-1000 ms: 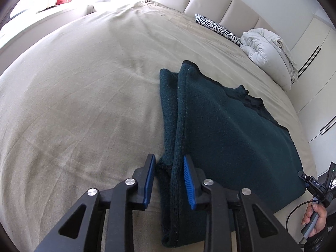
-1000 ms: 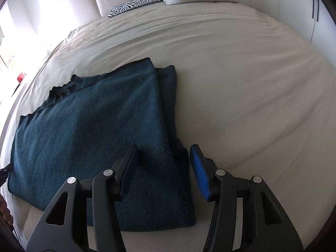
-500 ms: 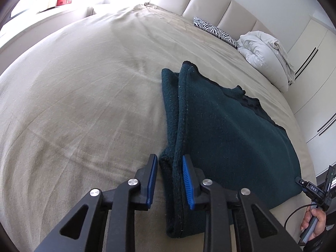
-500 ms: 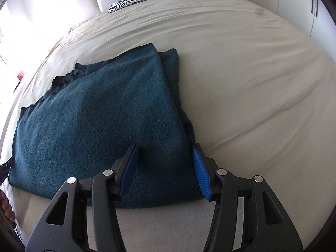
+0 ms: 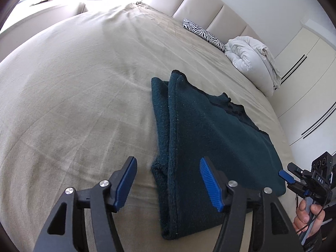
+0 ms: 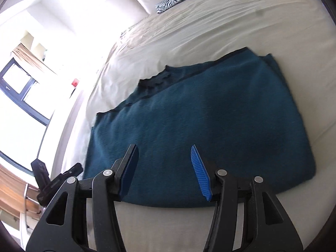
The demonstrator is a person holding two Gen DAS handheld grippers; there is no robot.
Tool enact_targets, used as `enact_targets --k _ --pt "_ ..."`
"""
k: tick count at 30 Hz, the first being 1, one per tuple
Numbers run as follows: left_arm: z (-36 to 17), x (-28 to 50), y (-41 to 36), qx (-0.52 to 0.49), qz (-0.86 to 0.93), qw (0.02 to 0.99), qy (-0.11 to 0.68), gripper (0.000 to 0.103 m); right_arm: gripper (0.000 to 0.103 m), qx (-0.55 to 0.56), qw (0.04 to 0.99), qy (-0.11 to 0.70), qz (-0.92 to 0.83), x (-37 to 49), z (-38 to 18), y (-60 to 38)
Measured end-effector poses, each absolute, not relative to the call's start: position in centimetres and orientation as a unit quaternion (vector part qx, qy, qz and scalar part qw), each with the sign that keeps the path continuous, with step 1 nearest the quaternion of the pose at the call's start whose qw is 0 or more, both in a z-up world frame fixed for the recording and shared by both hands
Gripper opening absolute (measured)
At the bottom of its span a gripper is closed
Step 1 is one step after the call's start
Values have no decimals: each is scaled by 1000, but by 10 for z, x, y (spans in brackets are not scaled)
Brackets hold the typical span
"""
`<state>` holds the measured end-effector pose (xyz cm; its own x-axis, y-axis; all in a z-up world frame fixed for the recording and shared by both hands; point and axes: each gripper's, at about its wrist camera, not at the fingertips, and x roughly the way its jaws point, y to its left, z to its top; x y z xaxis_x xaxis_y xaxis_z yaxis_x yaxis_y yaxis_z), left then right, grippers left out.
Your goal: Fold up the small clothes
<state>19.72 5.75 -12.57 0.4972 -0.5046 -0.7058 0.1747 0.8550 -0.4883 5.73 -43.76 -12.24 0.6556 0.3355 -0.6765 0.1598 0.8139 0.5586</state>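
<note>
A dark teal knitted sweater (image 5: 210, 130) lies folded flat on the beige bed (image 5: 73, 94), its doubled edge running toward me. My left gripper (image 5: 167, 160) hovers over the near end of that edge. Its jaws are opening, and the fold lies under the gap with neither pad pressing on it. In the right wrist view my right gripper (image 6: 163, 147) stands open just above the near hem of the sweater (image 6: 210, 121), holding nothing. The right gripper's blue fingertip (image 5: 285, 175) and the hand (image 5: 304, 212) holding it show at the sweater's right corner.
A white duvet bundle (image 5: 252, 58) and a zebra-print pillow (image 5: 201, 33) lie at the padded headboard. White wardrobe doors (image 5: 310, 84) stand to the right. A window (image 6: 23, 96) and wooden furniture (image 6: 12, 193) lie past the bed's left edge (image 6: 69, 126).
The left jaws have spread wide and let go of the sweater's folded edge. The right gripper has lifted and swung left, from the sweater's right corner to over its near hem.
</note>
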Motion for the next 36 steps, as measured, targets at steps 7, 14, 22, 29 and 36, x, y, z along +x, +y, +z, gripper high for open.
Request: enact_targets --k 7,14,22,29,36 --pt "-144 239 70 -280 -259 783 490 65 51 372 810 426 154 91 -149 -388" --pt "-154 261 67 -326 -294 736 516 79 52 425 771 423 213 112 -160 -369" --pt "-154 252 55 -298 -301 737 527 50 52 439 751 429 243 135 -159 -340" --pt "-165 247 65 -297 -297 731 537 18 52 441 723 454 277 175 -164 -297" --pt "-163 240 66 -303 -296 738 525 15 48 410 728 493 244 202 -192 -277"
